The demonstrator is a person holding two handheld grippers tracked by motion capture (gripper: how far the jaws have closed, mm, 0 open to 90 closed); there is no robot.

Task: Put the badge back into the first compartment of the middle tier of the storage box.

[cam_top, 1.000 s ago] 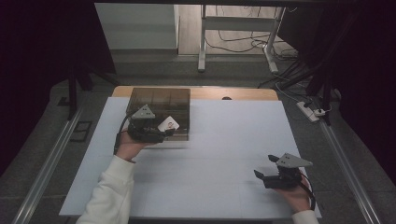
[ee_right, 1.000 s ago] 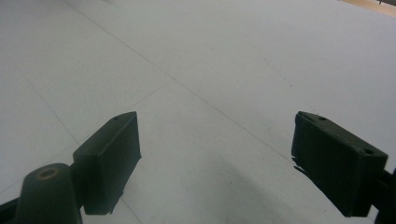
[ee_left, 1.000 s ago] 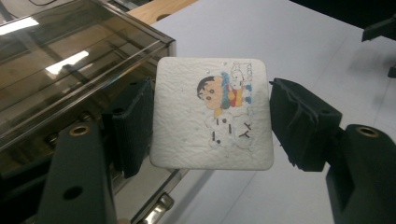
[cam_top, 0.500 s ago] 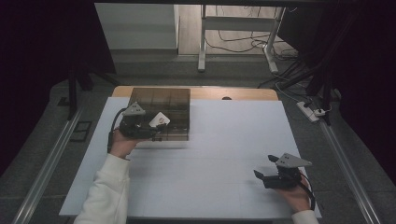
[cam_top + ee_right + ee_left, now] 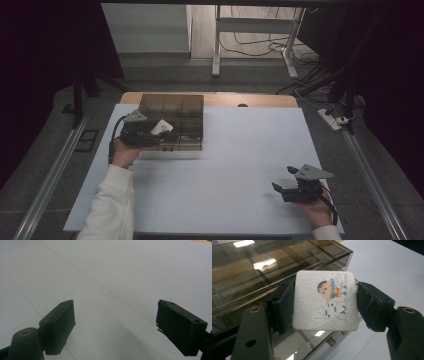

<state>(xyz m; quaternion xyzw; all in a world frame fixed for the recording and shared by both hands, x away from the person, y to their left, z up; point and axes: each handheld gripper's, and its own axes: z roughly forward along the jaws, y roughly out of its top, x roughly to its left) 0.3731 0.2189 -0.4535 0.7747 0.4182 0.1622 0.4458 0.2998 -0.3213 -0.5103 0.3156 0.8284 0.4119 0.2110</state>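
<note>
At the left of the white table (image 5: 230, 165), the person's left hand (image 5: 122, 152) holds the left gripper (image 5: 159, 135) at the near left corner of a smoked transparent compartment box (image 5: 172, 120), which sits at the table's far left. A white sleeve (image 5: 107, 205) covers that forearm. The left gripper's jaws pinch a square white coaster (image 5: 325, 300) by its two side edges; both pads touch it. The coaster carries a small cartoon figure print (image 5: 332, 291) with dark lettering beneath, and its face is tilted up toward the camera. In the left gripper view it hangs over the box's closed lid, near the front corner; whether it touches the lid cannot be determined.

The middle of the table is bare white surface with faint seam lines.

At the near right, the right hand (image 5: 317, 210) holds the right gripper (image 5: 282, 180) low over the table, well apart from the box. Its jaws stand spread wide, with nothing between them.
</note>
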